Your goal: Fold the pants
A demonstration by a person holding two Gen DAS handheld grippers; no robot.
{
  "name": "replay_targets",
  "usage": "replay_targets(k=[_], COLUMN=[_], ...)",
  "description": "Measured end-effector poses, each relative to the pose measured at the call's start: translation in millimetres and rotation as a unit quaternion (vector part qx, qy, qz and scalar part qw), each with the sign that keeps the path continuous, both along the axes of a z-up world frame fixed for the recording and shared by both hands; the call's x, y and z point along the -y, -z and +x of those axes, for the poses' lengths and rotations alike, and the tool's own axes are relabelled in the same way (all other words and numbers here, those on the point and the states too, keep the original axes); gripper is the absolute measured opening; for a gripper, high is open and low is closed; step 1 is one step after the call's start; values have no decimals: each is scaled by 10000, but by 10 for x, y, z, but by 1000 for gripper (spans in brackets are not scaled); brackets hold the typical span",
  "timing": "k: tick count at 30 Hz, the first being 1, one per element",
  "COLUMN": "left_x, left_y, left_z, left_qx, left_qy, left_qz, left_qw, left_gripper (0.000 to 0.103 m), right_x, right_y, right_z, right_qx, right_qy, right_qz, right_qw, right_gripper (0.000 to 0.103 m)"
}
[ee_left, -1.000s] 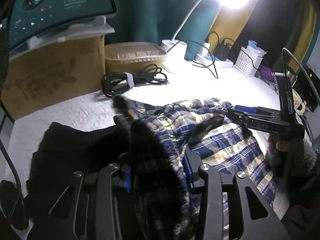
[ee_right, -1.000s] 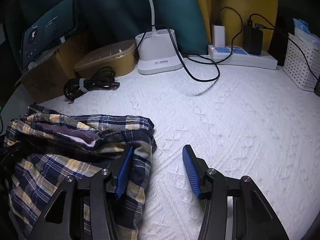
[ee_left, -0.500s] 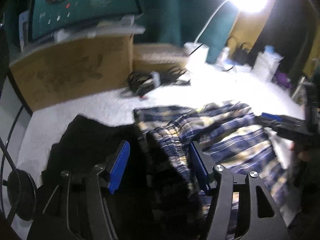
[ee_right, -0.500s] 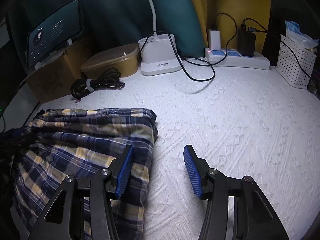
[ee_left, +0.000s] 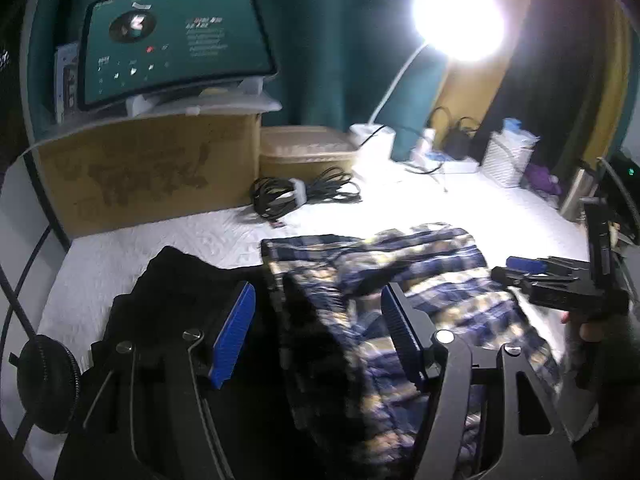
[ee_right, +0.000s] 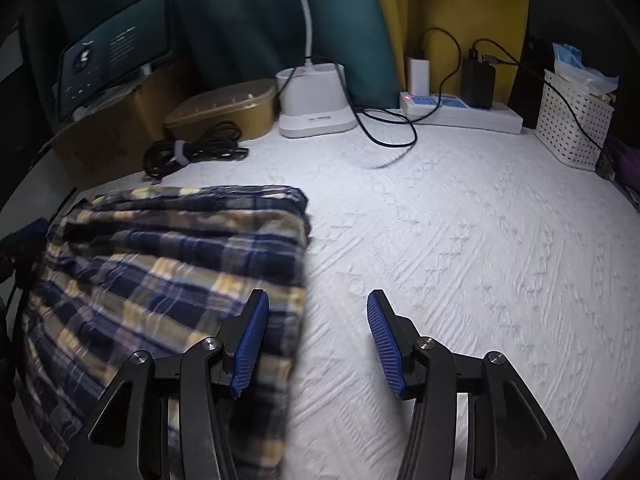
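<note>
The blue, yellow and white plaid pants [ee_left: 420, 280] lie folded on the white textured cover [ee_right: 460, 240]. In the right wrist view the pants [ee_right: 168, 264] fill the left side. My left gripper [ee_left: 318, 320] is open and empty, hovering over the pants' left edge. My right gripper [ee_right: 316, 332] is open and empty, its left finger above the pants' right edge. It also shows in the left wrist view [ee_left: 532, 270] at the right of the pants.
A dark garment [ee_left: 172, 304] lies left of the pants. At the back stand a cardboard box [ee_left: 148, 168] with a tablet [ee_left: 172, 44], a bundled black cable [ee_right: 192, 150], a tan lidded container [ee_right: 224, 108], a lamp base [ee_right: 312, 100], a power strip [ee_right: 460, 110] and a white basket [ee_right: 572, 120].
My left gripper let go of the pants' fold, opened and drew back. The pants dropped and now lie flatter. My right gripper stayed open and rose slightly.
</note>
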State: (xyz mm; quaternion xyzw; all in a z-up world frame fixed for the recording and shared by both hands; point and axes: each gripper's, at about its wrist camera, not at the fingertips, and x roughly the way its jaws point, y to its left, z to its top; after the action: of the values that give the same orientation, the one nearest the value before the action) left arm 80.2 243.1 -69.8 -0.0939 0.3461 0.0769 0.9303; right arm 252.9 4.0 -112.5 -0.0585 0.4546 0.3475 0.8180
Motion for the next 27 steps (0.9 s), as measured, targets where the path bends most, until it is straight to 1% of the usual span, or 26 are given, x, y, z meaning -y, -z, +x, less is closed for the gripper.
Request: replay_targets(k=[1,3,5,7,10,12,16,20,22,25,27], left_x=[26,77,105,111,95,71,123,232,291,359,369], left_y=[7,67,157,273,372,389,320,151,122,189,301], left_z=[-7,9,3,-20,-64,-110,-163,-299,-350,-384,-384], left_qx=[-21,-183,-326,-538,-701,-683,-594,-234,-183,-326,-542], left_qy=[68,104,121,61,-60,-108,-173,-90,-56,-30,-82], left_qz=[-5,62,44,24,76,0,141,172,182,201,144], left_qw=[10000,9998,9994,9985,9975,9976,9980,9995,9997,9993,9984], left_gripper=[66,66,66,66,66,66,66,66,66,66,66], right_x=[-8,-18,-23,-14,35,83,164,239,255,278,247], right_y=[-6,4,38,66,96,101,74,52,33,3,14], right_z=[-41,-91,-141,-193,-246,-279,-329,-401,-453,-552,-650], right_qx=[23,38,30,24,14,17,45,32,56,119,264], right_qy=[-31,-65,-85,-106,-98,-70,-28,-34,-88,-138,-266], right_qz=[-10,-39,-104,-149,-177,-186,-170,-129,-138,-146,-369], right_qw=[10000,10000,9999,9998,9998,9998,9998,9999,9999,9997,9986], right_gripper=[53,53,53,53,53,53,53,53,53,53,53])
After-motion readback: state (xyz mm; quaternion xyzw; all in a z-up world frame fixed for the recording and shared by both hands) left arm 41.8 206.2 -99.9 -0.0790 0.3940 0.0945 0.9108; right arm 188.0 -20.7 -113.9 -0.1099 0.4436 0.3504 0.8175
